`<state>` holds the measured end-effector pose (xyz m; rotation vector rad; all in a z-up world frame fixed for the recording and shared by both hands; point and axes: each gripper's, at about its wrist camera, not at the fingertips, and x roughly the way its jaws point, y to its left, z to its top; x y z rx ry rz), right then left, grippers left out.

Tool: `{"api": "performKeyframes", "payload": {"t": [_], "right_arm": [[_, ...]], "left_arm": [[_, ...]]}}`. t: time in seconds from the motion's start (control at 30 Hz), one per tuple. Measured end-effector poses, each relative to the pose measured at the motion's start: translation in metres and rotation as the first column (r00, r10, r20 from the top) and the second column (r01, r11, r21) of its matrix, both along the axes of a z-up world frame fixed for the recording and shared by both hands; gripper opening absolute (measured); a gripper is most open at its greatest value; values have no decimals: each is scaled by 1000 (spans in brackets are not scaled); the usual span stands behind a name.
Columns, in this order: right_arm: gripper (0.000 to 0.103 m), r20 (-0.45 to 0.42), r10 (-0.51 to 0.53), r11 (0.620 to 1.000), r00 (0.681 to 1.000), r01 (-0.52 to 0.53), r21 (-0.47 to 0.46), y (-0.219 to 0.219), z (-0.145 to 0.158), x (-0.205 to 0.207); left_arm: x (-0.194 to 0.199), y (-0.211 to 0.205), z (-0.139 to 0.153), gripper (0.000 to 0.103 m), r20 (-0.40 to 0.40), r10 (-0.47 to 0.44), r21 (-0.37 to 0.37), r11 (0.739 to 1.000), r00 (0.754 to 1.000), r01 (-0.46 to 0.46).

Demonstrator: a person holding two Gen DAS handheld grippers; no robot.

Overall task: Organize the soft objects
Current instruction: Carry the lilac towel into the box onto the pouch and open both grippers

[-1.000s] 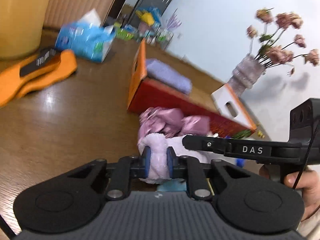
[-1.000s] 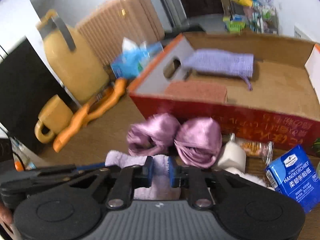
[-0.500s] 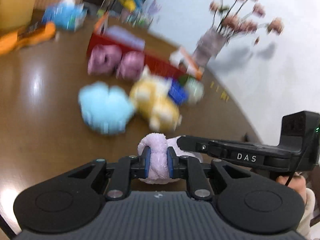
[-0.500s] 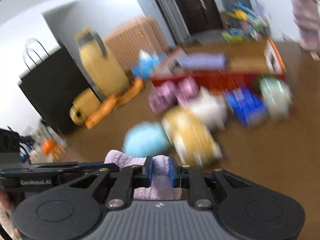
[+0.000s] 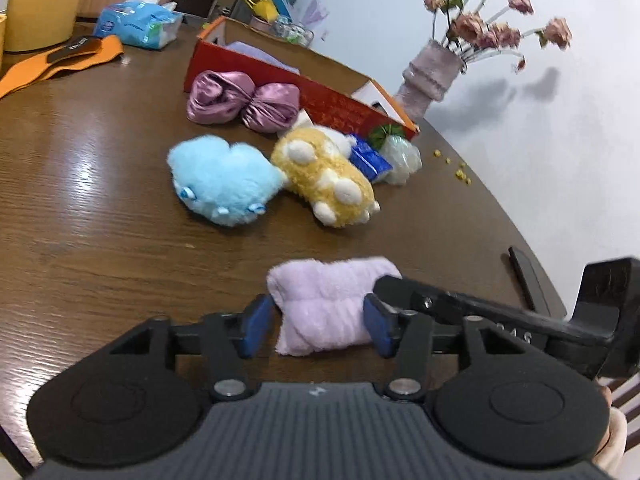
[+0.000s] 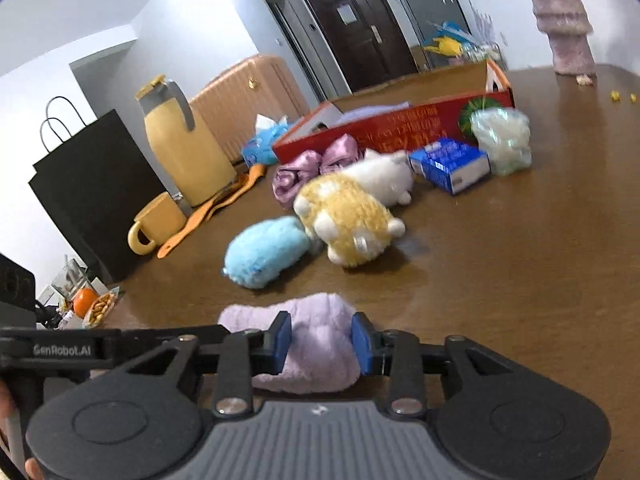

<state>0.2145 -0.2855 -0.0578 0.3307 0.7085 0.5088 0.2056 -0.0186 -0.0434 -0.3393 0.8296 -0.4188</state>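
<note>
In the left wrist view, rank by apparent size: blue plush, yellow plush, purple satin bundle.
1. blue plush and yellow plush: alike, no ranking.
2. purple satin bundle: looks smaller, but it lies farther away, so unsure.

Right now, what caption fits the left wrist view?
Left claw opening around lilac towel; blue plush and yellow plush beyond.

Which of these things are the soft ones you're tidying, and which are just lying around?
Part of the job:
lilac towel
blue plush
yellow plush
white plush
purple satin bundle
red box

Just lying around:
handkerchief pack
tissue pack
yellow jug
yellow mug
vase
</note>
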Motion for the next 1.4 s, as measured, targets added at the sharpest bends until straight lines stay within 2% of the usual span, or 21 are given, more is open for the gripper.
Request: {"api": "performKeyframes", "payload": {"t": [0.13, 0.23, 0.3, 0.43, 0.53, 0.63, 0.67, 0.73, 0.77, 0.87, 0.93, 0.97, 1.0, 1.07, 1.13, 1.2, 1.27, 1.33, 1.4], "right_arm": [[24, 11, -5, 1000, 1000, 5, -11, 4, -4, 2], [22, 2, -9, 1000, 1000, 9, -5, 3, -3, 3], [21, 17, -15, 1000, 1000, 14, 21, 2, 9, 3], [21, 154, -10, 1000, 988, 7, 15, 6, 61, 24], [21, 239, -20, 1000, 971, 19, 5, 14, 105, 77], [21, 220, -47, 999, 974, 49, -3, 31, 130, 164], [21, 203, -53, 998, 978, 58, -18, 38, 132, 192], [21, 136, -83, 995, 987, 90, -44, 53, 125, 254], [20, 92, -96, 994, 991, 100, -38, 58, 119, 278], [20, -9, -134, 990, 991, 134, -47, 71, 90, 344], [20, -93, -143, 987, 985, 135, -86, 82, 66, 377], [21, -131, -148, 986, 980, 136, -95, 84, 56, 384], [23, -162, -148, 986, 976, 133, -101, 87, 47, 391], [27, -193, -140, 982, 971, 110, -155, 94, 34, 396], [56, -184, -145, 975, 972, 109, -192, 95, 26, 398], [59, -179, -163, 971, 970, 126, -202, 91, 24, 401], [58, -161, -153, 973, 975, 120, -197, 89, 27, 399], [58, -134, -146, 964, 980, 111, -242, 90, 32, 394], [58, -102, -137, 965, 985, 109, -237, 84, 43, 387]], "left_arm": [[3, -3, -7, 25, 5, -17, 7, 1000, 1000, 17], [7, 0, -1, 19, 19, -35, -13, 999, 999, 35], [15, 2, 15, 19, 61, -55, -28, 998, 997, 57], [70, 8, 71, 19, 160, -80, -15, 996, 984, 83], [142, 5, 108, 19, 231, -99, 50, 995, 968, 90], [234, 0, 114, 20, 196, -96, 134, 988, 976, 70], [263, 1, 109, 20, 166, -74, 137, 989, 983, 51], [310, 0, 94, 20, 140, -57, 190, 981, 989, 30], [328, 2, 85, 20, 131, -24, 200, 980, 991, -3], [367, 6, 56, 21, 99, -13, 263, 965, 995, -13], [377, 6, 37, 22, 78, -13, 308, 951, 997, -12], [375, 5, 31, 22, 99, -32, 339, 941, 995, -3], [368, 2, 27, 24, 155, -70, 375, 927, 985, 7], [359, 0, 21, 29, 200, -126, 429, 903, 972, 28], [353, -6, 18, 30, 217, -149, 466, 884, 965, 32], [351, -9, 21, 34, 202, -135, 447, 894, 970, 31], [354, -8, 28, 44, 149, -118, 406, 913, 982, 48], [353, -7, 39, 47, 106, -115, 386, 920, 988, 66], [344, -4, 57, 52, 136, -92, 390, 920, 986, 32]]}}
